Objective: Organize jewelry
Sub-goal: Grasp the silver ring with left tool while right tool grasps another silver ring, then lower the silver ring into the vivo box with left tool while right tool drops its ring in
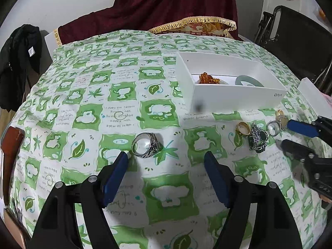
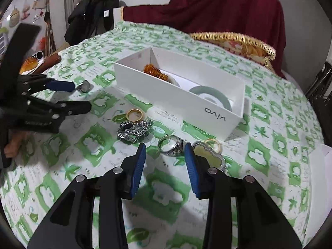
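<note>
Only right view shows jade pendant [image 2: 209, 155] by right tongs [image 2: 165, 151].

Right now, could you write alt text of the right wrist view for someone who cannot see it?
An open right gripper hovers at a carved silver ring on a green-patterned tablecloth, other rings beside it. Behind lies a white box holding amber beads and a jade bangle; the left gripper is at left.

- The left gripper [image 1: 167, 159] is hovering over the green tablecloth [image 1: 87, 95], jaws wide apart, one blue pad beside a silver ring [image 1: 145, 145].
- A white box [image 1: 238, 99] is holding orange beads [image 1: 208, 78] and a pale bangle [image 1: 249, 81].
- The right gripper [image 1: 290, 133] is reaching in, jaws apart, near more rings [image 1: 258, 137].
</note>
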Motion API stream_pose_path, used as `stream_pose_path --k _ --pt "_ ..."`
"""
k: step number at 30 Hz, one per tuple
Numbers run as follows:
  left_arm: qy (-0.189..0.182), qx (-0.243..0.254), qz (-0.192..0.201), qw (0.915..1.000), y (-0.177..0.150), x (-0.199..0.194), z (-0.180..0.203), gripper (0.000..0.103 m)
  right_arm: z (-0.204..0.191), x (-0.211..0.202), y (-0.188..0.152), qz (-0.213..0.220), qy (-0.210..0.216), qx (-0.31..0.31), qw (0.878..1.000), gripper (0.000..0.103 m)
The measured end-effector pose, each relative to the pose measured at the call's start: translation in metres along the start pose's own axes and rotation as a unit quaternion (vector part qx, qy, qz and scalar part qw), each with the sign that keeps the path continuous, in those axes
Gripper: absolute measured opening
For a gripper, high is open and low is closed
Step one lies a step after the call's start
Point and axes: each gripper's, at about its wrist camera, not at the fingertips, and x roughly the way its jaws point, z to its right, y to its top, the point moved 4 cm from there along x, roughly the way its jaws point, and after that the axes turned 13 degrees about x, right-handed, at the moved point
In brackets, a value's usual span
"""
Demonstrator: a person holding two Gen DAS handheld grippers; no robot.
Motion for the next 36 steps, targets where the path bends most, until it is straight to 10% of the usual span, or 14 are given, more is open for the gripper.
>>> stream_pose_path --k 16,28,31,36 --pt "-0.029 -0.014 0.009 0.9994 0.000 -0.001 -0.007 0.077 0.011 0.000 0.001 -0.005 0.015 0.033 0.999 0.026" --pt "-0.013 -0.028 0.013 0.9994 0.008 0.005 -0.021 0.055 0.010 0.000 0.001 -0.005 0.022 0.044 0.999 0.026" --pt "-0.018 -0.015 0.016 0.9996 0.009 0.004 -0.016 0.028 0.013 -0.003 0.000 -0.002 0.030 0.056 0.998 0.026" --pt "-0.018 -0.003 0.031 0.9994 0.010 -0.002 -0.010 0.028 0.016 -0.012 -0.001 0.015 0.038 0.067 0.997 0.025"
